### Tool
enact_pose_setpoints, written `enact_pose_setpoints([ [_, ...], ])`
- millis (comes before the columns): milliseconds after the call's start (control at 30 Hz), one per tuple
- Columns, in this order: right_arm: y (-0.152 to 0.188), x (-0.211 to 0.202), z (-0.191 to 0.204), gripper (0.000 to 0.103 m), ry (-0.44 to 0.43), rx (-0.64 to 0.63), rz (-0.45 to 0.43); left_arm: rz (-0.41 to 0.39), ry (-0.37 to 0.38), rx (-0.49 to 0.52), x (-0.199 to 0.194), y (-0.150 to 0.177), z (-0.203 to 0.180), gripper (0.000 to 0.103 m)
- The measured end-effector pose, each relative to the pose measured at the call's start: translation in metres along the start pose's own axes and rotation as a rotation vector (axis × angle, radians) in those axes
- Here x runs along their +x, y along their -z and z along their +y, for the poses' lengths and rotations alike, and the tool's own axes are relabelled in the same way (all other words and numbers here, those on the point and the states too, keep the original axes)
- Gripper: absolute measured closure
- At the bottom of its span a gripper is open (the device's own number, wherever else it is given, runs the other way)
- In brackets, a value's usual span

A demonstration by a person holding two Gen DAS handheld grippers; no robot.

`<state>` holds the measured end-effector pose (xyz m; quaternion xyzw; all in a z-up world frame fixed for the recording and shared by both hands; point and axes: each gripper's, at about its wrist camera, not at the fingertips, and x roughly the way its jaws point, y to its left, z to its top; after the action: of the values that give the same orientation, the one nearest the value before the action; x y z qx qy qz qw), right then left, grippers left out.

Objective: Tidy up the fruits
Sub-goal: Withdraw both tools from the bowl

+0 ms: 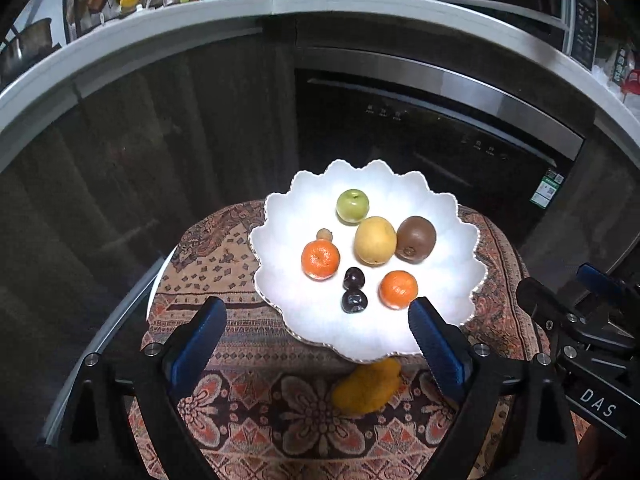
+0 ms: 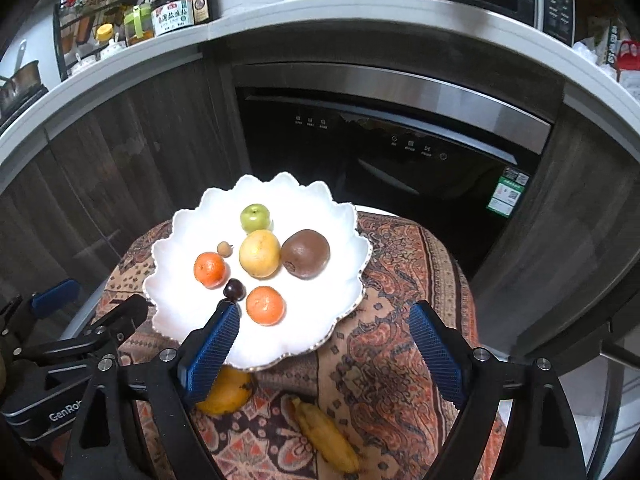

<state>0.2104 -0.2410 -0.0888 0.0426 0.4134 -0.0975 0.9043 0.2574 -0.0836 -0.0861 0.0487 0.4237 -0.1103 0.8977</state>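
1. Blue-padded jaws of the left gripper (image 1: 316,324) stand wide apart with nothing between them; right gripper (image 2: 324,330) likewise wide, empty
2. Nearest loose fruit: banana (image 2: 326,434) on the patterned cloth (image 2: 400,300), below and between the right gripper's pads; long axis runs from upper left to lower right in the right wrist view
3. Mango (image 1: 366,390) also on the cloth, partly tucked under the near rim of the white scalloped plate (image 1: 452,216); lies just below the left gripper's open gap, long axis tilted up to the right
4. Judgement: left hand is better placed for the mango, right hand for the banana; either needs a drop toward the cloth
5. On the plate, near to far: two dark plums (image 1: 354,290), mandarin (image 1: 398,289), second mandarin (image 1: 320,259), small brown fruit (image 1: 324,235), yellow pear (image 1: 375,240), kiwi (image 1: 416,239), green apple (image 1: 352,205)
6. Behind: dishwasher front (image 1: 440,128), countertop (image 1: 200,24)
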Motion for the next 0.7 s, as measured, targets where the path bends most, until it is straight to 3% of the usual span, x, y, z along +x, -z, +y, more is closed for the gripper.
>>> enact_pose_setpoints([
  [333,0.014,-0.032,-0.006,0.015,0.022,0.001,-0.03,-0.033,0.005,0.021,-0.032,0.013,-0.007,0.007],
  [700,0.039,-0.037,-0.017,0.015,0.056,0.001,-0.014,-0.008,0.021,0.059,-0.029,0.037,-0.02,0.007],
])
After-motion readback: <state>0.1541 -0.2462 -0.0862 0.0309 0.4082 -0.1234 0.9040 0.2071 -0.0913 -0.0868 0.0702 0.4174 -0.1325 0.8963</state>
